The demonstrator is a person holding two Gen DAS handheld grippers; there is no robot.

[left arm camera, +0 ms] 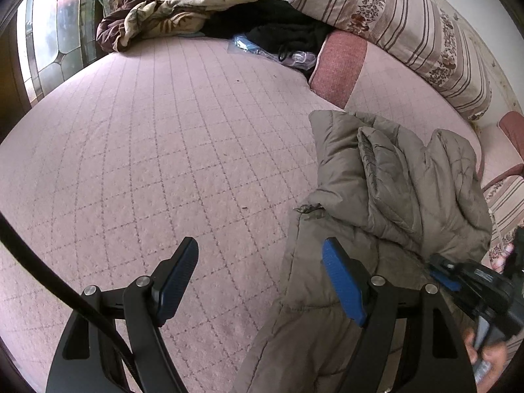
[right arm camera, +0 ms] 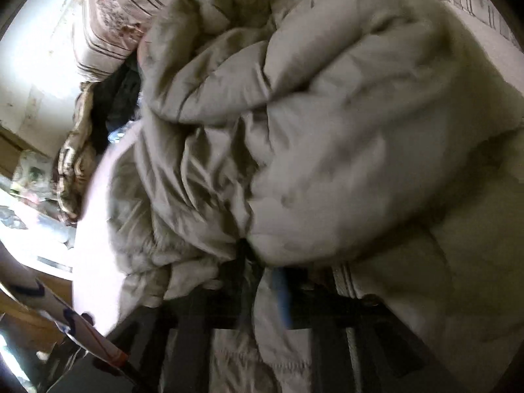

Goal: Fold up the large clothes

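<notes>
A grey-brown padded jacket [left arm camera: 386, 196] hangs bunched over the right side of the pink quilted bed [left arm camera: 163, 150]. My left gripper [left arm camera: 258, 271] is open and empty, its blue pads wide apart, with its right finger [left arm camera: 344, 281] against the jacket's left edge. My right gripper [left arm camera: 442, 275] shows at the right in the left wrist view, shut on the jacket's fabric. In the blurred right wrist view the jacket [right arm camera: 327, 114] fills the frame, and my right gripper [right arm camera: 265, 281] has its pads pinched on a fold of it.
A striped floral pillow [left arm camera: 409, 23] and a pink cushion [left arm camera: 340, 65] lie at the back right. A brown patterned blanket [left arm camera: 173, 9], black clothes [left arm camera: 278, 26] and a plastic bag [left arm camera: 249, 46] lie at the back. A stained-glass door [left arm camera: 59, 32] stands at the left.
</notes>
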